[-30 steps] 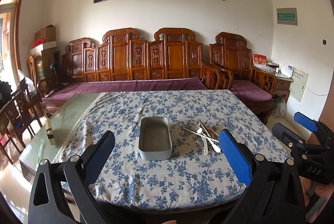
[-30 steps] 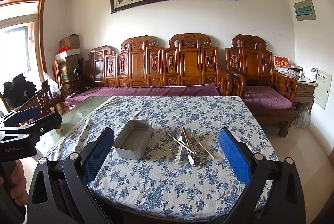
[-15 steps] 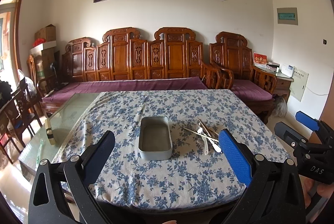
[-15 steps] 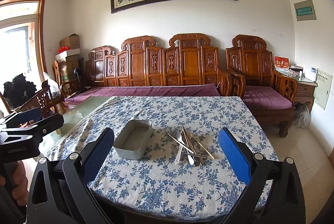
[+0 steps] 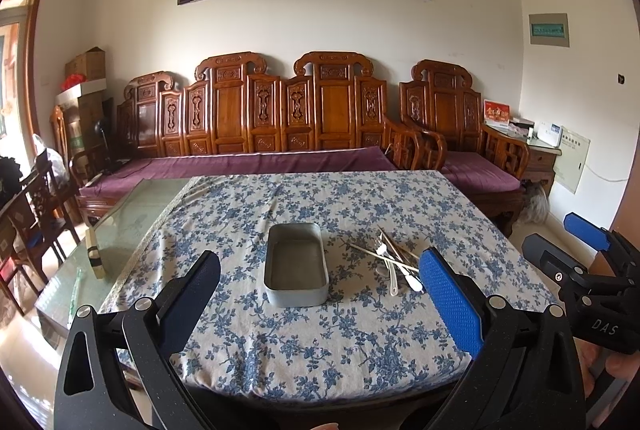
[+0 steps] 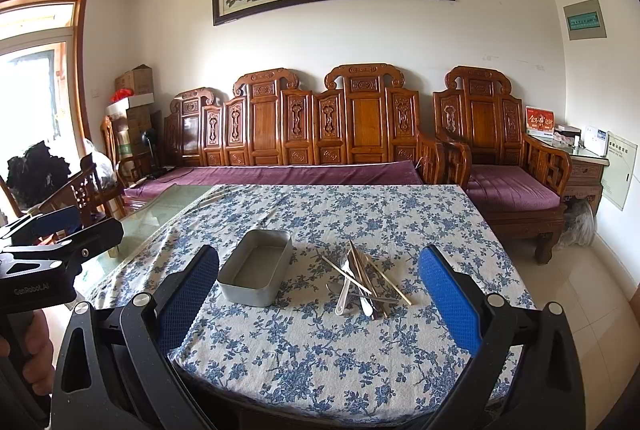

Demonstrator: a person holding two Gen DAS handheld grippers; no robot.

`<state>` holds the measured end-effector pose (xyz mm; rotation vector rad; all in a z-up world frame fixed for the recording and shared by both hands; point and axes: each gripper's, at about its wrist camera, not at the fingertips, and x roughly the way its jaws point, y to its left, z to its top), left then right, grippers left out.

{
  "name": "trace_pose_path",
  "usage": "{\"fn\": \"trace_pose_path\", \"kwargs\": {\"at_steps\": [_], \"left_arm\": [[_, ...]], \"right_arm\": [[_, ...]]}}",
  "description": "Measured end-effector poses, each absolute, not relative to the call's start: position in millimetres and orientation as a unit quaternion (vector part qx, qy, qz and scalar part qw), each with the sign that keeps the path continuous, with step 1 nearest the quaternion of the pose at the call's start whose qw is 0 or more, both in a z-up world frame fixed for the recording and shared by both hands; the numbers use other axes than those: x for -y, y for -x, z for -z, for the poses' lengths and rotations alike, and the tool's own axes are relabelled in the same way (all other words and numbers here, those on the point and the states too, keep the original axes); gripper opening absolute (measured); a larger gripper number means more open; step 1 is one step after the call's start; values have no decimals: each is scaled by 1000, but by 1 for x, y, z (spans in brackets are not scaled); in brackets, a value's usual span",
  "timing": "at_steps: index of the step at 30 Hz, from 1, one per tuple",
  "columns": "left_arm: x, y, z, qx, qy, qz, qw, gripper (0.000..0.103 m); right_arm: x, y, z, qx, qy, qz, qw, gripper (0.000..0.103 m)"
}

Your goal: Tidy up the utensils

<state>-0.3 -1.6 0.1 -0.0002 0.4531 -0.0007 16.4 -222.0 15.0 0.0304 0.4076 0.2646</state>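
Note:
An empty grey metal tin (image 5: 296,266) (image 6: 256,266) sits on the blue-flowered tablecloth (image 5: 320,330) (image 6: 320,342). To its right lies a loose pile of utensils (image 5: 390,262) (image 6: 364,280): chopsticks, spoons and metal pieces crossing each other. My left gripper (image 5: 320,294) is open and empty, held back over the table's near edge. My right gripper (image 6: 320,294) is open and empty too, also short of the pile. Each gripper shows at the side of the other's view, the right (image 5: 592,270) and the left (image 6: 48,250).
The table's left part is bare glass (image 5: 120,226) with a small wooden block (image 5: 94,250) on it. A carved wooden sofa (image 5: 280,125) stands behind the table, chairs (image 5: 36,218) to the left, a side cabinet (image 6: 584,165) at right.
Almost nothing has changed. Both grippers stay open and nearly still; the tin and the utensil pile have not moved.

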Motion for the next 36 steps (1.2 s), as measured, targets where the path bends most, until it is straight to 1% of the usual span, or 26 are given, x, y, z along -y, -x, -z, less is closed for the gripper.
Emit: {"fn": "trace_pose_path", "kwargs": {"at_steps": [30,36], "left_arm": [[4,0,-2,-225,-3,2,974,97],[6,-7,4,-239,-6,6,971,97]], "right_arm": [[218,-13,-18,-202,-16,-132,970,101],[218,-16,-15,-208,-15,-131,969,101]]}}
